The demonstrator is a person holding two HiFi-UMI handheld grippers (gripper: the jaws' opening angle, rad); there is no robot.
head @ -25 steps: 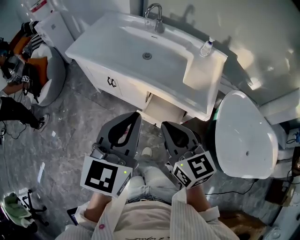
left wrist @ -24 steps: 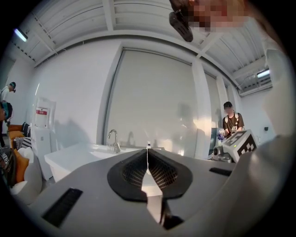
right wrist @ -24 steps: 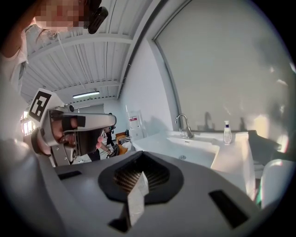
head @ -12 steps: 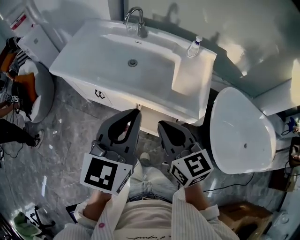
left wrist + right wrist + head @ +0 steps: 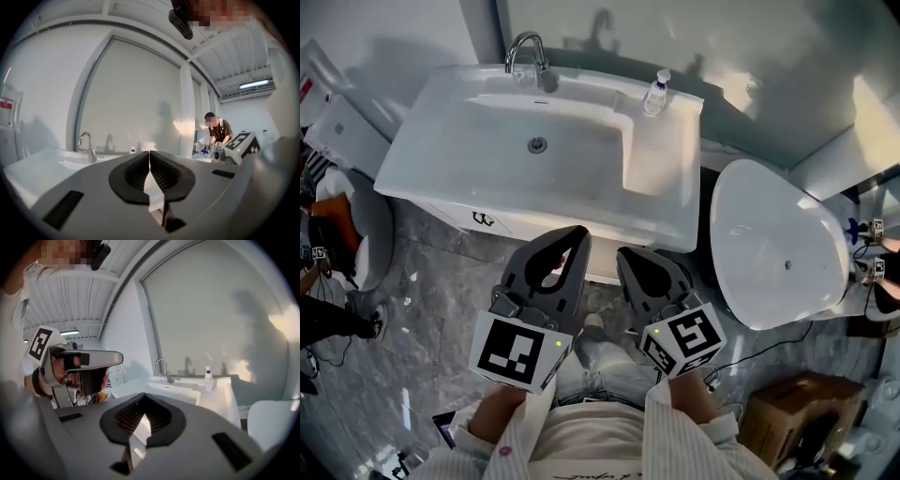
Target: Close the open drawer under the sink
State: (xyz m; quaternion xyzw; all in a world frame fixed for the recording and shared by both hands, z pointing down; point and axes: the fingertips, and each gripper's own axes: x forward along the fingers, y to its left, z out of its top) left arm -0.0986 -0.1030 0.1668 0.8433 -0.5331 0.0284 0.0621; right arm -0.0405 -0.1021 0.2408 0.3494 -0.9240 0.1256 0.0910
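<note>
Just ahead of the left tool [image 5: 575, 232] and right tool [image 5: 628, 253], both clenched on nothing, the drawer [image 5: 600, 275] shows only as a pale sliver under the sink [image 5: 675, 141] rim. A second ago it jutted out, so it now seems nearly shut.

- The room is lit brightly and evenly; a lit strip light [image 5: 255, 85] is seen on the ceiling in the left gripper view.
- A warm sun patch is thrown on the wall [image 5: 874, 105] at the head view's right.
- Soft shadows of the tap [image 5: 528, 52] and the bottle [image 5: 654, 92] are cast on the wall behind the sink [image 5: 487, 155].
- Both gripper views are strongly bent by the wide lens and ringed in black; the nearby jaws are rendered slightly soft.
</note>
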